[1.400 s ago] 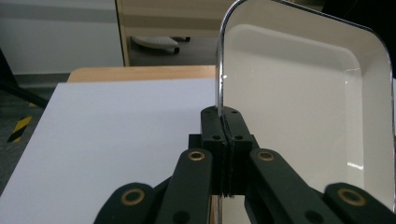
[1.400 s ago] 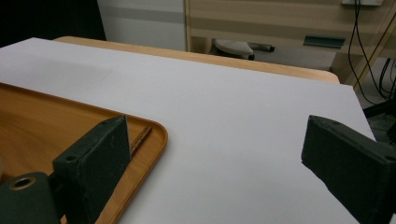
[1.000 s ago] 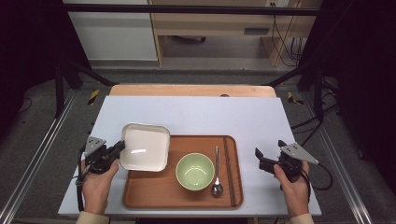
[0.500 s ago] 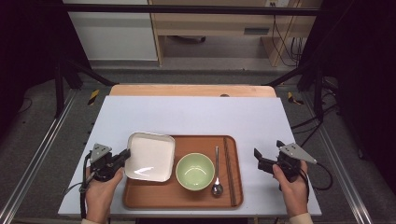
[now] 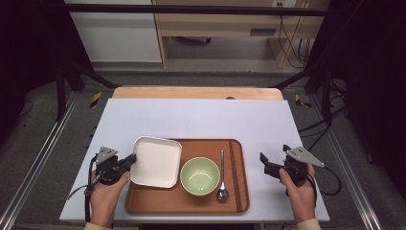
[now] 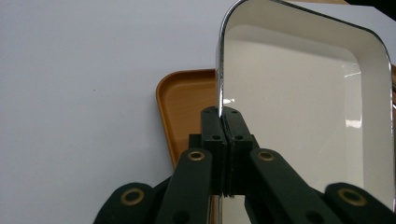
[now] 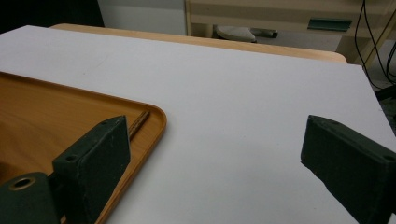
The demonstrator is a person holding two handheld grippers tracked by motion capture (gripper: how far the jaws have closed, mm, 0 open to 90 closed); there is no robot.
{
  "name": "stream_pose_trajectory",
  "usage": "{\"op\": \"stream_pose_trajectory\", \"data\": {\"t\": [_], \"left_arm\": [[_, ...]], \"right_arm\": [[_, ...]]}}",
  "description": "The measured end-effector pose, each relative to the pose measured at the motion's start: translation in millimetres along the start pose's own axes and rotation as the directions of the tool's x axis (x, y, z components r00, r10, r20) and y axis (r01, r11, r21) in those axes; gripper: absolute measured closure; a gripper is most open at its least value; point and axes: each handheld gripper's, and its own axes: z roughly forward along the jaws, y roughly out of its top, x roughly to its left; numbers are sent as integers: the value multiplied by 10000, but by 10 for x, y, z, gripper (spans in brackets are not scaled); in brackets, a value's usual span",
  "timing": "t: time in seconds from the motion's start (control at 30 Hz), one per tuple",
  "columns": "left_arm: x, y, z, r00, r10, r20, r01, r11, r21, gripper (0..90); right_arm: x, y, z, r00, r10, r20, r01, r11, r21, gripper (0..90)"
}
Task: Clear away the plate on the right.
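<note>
Left gripper is clamped hard on the rim of the white square dish, jaws pinched together on that thin edge, as the left gripper view confirms. Landmark for everything is the wooden tray: the dish sits over the tray's left end, its near-left side hanging out past the tray's rim toward the hand, hollow side facing up. Whether its base is fully down on the tray or a touch lifted, I can't tell.

Moving right along the tray: the green bowl stands at the middle, just beside the dish. Next a metal spoon, bowl end toward the person, and then dark chopsticks laid along the tray's right edge.

Off the tray's right side, the right gripper hovers over the bare white table, jaws spread wide with nothing between them.

My read: placing the dish is the step in hand. What's next calls for settling it flat, easing the pinch open, and sliding away leftward without dragging the rim.

The dish is near square, so barely any long axis; its slightly longer run goes front to back, skewed a little against the tray's edges.
</note>
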Motion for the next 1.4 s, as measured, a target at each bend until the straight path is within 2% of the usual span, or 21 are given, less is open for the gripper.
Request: {"op": "stream_pose_trajectory", "data": {"t": [0.07,0.17,0.23,0.37,0.57,0.83,1.13,1.33,1.4], "left_arm": [[18,8,33,10000,30,30,-30,9998,215,890],[46,18,85,9997,-190,149,184,9990,397,890],[67,23,127,9984,-478,301,461,9974,547,890],[103,35,216,9959,-789,454,746,9933,886,889],[127,36,324,9923,-1132,512,1068,9877,1142,888],[121,13,409,9910,-1244,484,1169,9837,1366,887],[131,-43,445,9892,-1393,447,1308,9790,1561,883],[131,-81,457,9889,-1434,399,1361,9795,1484,872],[126,-81,447,9905,-1301,444,1235,9839,1291,861]], "right_arm": [[3,0,3,10000,-11,-30,11,10000,-6,84],[3,0,7,10000,-11,-45,11,10000,1,83],[7,-2,4,9999,114,-124,-113,9999,83,83],[-3,-9,13,9999,34,-99,-33,10000,79,82],[3,-13,21,9998,73,-161,-70,9998,168,82],[6,-19,40,9997,72,-219,-67,9997,234,82],[-23,-23,41,9993,276,-238,-268,9991,334,82],[-19,-28,49,9994,280,-225,-270,9988,408,82],[-20,-27,51,9993,293,-231,-283,9987,413,82]]}}
